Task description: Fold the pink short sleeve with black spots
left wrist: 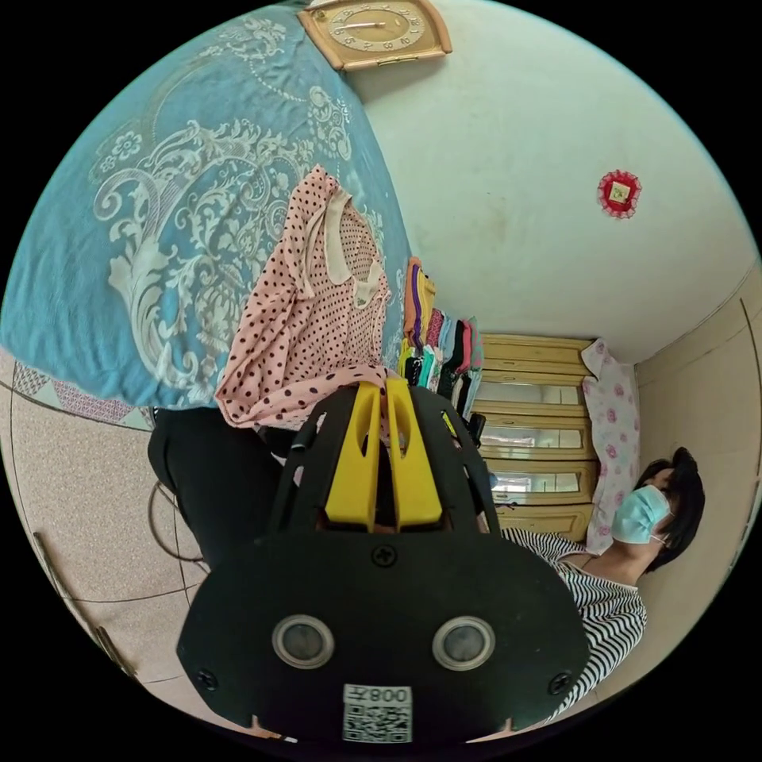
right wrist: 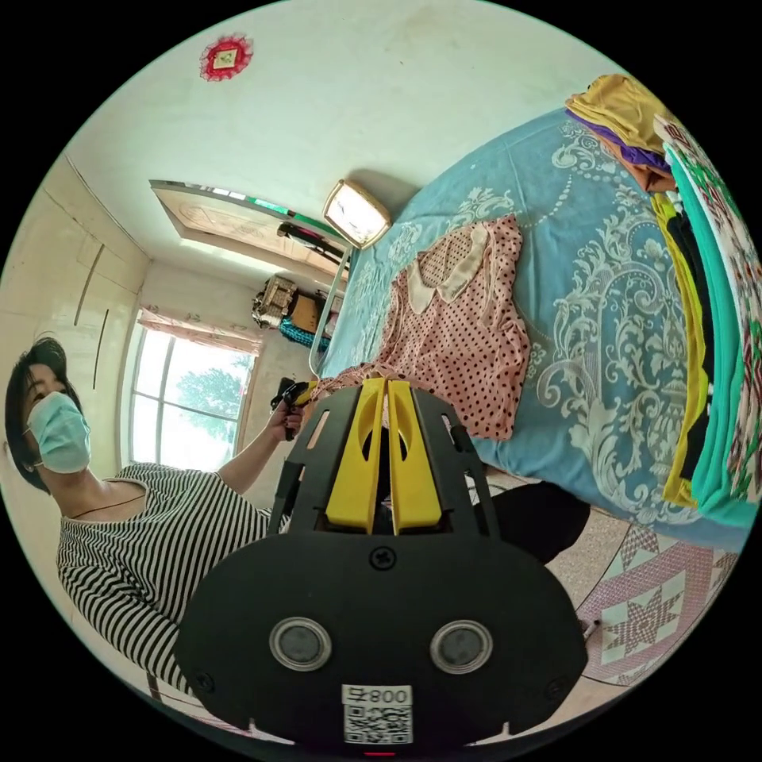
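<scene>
The pink short-sleeve shirt with black spots (left wrist: 317,317) lies spread on a blue patterned bedspread (left wrist: 159,198), its pale collar toward the far side. My left gripper (left wrist: 386,385) has its yellow jaws shut on the shirt's near hem, which is lifted off the bed edge. In the right gripper view the shirt (right wrist: 464,333) shows with the right gripper (right wrist: 386,383) shut on the hem at its other end. The left gripper (right wrist: 295,394) also appears there, held in a person's hand, with the hem stretched between the two grippers.
A stack of folded clothes (right wrist: 706,317) stands on the bedspread (right wrist: 603,317) beside the shirt, also seen as the clothes stack (left wrist: 440,349). A person in a striped top (right wrist: 143,556) stands at the bed edge. A wooden cabinet (left wrist: 540,429) and a clock (left wrist: 381,32) sit by the wall.
</scene>
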The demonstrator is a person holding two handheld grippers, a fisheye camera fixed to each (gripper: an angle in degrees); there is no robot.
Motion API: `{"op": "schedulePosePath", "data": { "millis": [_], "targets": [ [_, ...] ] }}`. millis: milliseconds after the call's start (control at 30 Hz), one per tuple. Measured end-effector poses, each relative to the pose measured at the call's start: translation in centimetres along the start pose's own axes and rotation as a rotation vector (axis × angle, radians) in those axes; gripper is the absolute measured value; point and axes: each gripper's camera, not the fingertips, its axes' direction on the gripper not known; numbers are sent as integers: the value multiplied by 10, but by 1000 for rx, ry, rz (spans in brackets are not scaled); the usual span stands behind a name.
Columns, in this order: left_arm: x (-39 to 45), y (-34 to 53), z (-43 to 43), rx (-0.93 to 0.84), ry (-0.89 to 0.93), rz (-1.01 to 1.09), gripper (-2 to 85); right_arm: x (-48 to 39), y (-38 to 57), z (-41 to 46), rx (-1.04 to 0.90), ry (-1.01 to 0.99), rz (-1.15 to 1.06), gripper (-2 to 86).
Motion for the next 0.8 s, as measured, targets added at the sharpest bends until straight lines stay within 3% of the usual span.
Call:
{"op": "schedulePosePath", "data": {
  "millis": [467, 800],
  "targets": [
    [12, -236, 45, 90, -39, -36, 16, 113, -244, 39, 27, 109, 39, 2],
    [-17, -349, 80, 109, -78, -98, 18, 236, -361, 88, -18, 153, 140, 2]
  ]
}}
